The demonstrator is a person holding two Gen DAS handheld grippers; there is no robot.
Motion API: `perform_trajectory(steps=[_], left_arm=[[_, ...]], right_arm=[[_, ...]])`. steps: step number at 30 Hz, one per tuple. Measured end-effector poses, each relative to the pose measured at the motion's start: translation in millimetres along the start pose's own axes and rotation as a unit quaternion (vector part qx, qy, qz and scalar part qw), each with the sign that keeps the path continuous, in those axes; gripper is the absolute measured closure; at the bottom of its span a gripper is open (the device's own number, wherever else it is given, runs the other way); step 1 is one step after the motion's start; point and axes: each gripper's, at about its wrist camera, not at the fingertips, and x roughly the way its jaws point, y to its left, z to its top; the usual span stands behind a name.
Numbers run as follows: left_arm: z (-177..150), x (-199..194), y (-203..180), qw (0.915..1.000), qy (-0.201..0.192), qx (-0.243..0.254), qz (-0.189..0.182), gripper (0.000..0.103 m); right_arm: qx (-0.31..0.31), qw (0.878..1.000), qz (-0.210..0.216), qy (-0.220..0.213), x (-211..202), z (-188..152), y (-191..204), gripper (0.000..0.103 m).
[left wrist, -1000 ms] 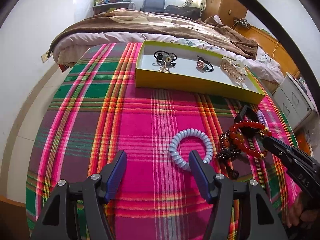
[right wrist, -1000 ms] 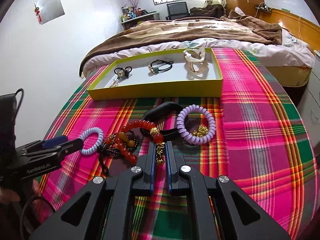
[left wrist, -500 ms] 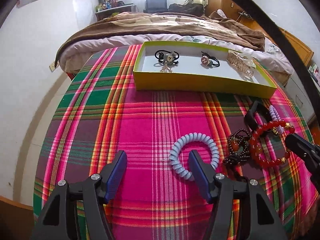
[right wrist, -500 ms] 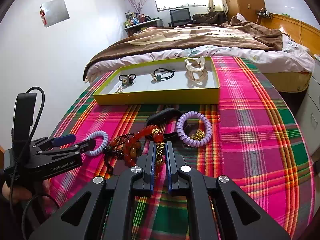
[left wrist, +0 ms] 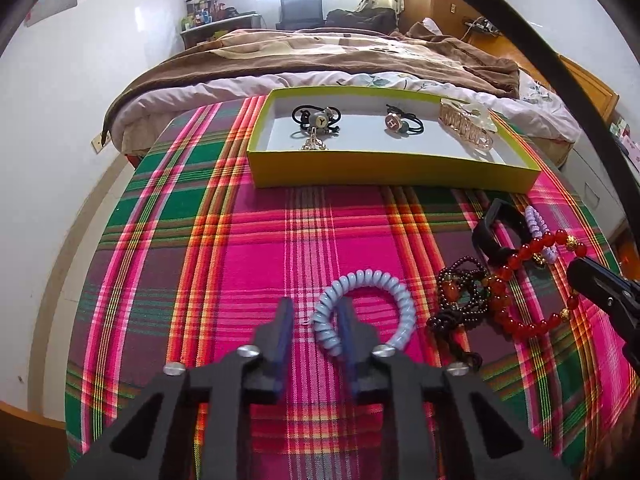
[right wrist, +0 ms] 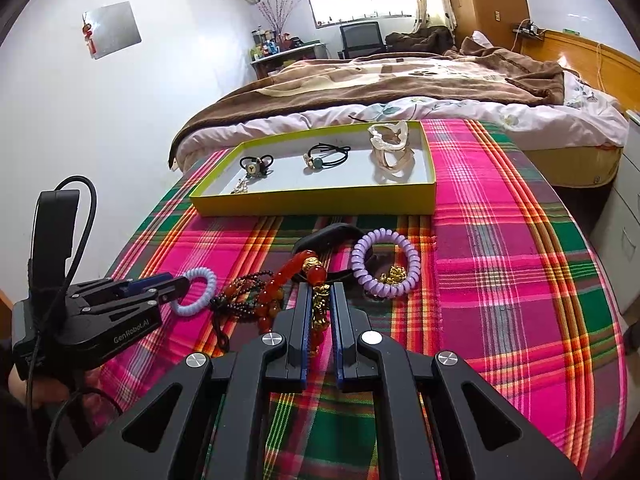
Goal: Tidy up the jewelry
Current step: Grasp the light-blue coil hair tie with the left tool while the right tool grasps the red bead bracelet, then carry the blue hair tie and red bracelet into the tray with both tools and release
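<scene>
From the right wrist view we get our left gripper (right wrist: 182,284) from outside at the left edge, its tips at the pale blue coil hair tie (right wrist: 196,292); the left wrist view looks down its fingers. There the left gripper (left wrist: 316,312) is closing, the coil's near-left arc (left wrist: 326,320) lying between the jaws, the right finger inside the loop. The pads are blurred, so we cannot tell if they press it yet. The ring lies flat on the plaid cloth (left wrist: 240,260) of the counter, low centre of the frame.

Moving right, a dark bead strand (left wrist: 460,296) lies beside the coil, then the red bead bracelet (left wrist: 516,280), stretched from lower left up to the right. Our right gripper (right wrist: 320,300) is clamped on its gold charm, and red beads trail to the left of the jaws. A purple coil tie (right wrist: 386,264) lies just right of the tips, partly over a black band (right wrist: 332,232).

Across the upper centre runs the yellow tray (right wrist: 312,204), long axis left to right, holding hair ties and a clear claw clip (right wrist: 392,148).
</scene>
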Motion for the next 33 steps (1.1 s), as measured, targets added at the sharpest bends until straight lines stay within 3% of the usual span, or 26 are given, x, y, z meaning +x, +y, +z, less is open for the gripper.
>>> perform_trajectory(steps=[20, 33], left_arm=[[1, -15, 5, 0.9995, -0.023, -0.014, -0.014, 0.094], [20, -42, 12, 0.9982, -0.052, -0.021, -0.021, 0.094]], right_arm=[[-0.003, 1.000, 0.002, -0.008, -5, 3, 0, 0.094], [-0.017, 0.999, 0.010, -0.038, -24, 23, 6, 0.094]])
